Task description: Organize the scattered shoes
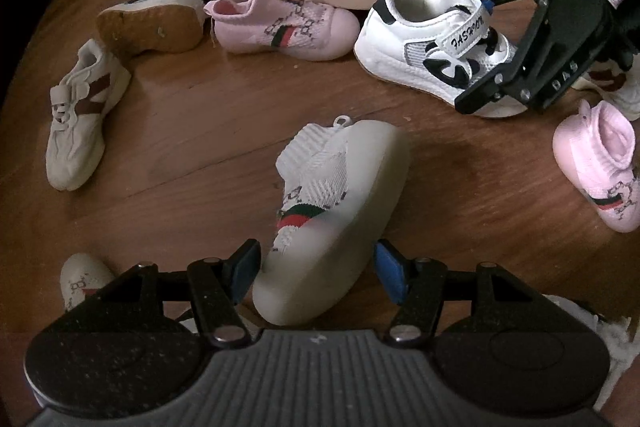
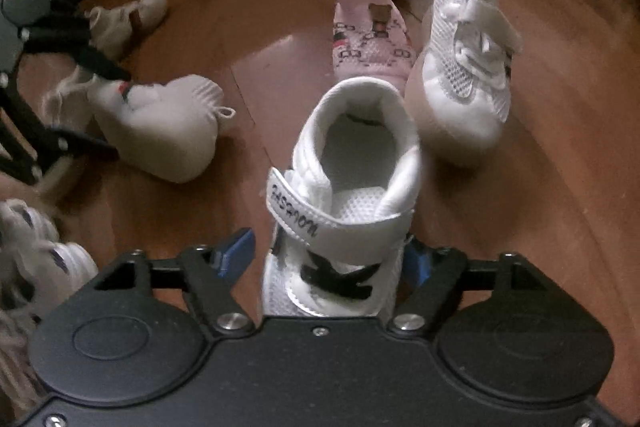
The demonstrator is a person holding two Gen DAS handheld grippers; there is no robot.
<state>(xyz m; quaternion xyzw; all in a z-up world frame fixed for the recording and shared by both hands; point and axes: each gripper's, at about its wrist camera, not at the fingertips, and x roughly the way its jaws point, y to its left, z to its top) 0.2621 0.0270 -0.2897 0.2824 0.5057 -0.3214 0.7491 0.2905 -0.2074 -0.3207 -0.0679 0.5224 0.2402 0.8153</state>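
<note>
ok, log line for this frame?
left gripper: open, straddling white knit shoe | right gripper: open, straddling white strap sneaker | floor

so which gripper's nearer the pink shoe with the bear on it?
Right. The right gripper straddles the white strap sneaker, whose heel touches the pink bear shoe. The left gripper sits farther off, around the white knit shoe.
</note>
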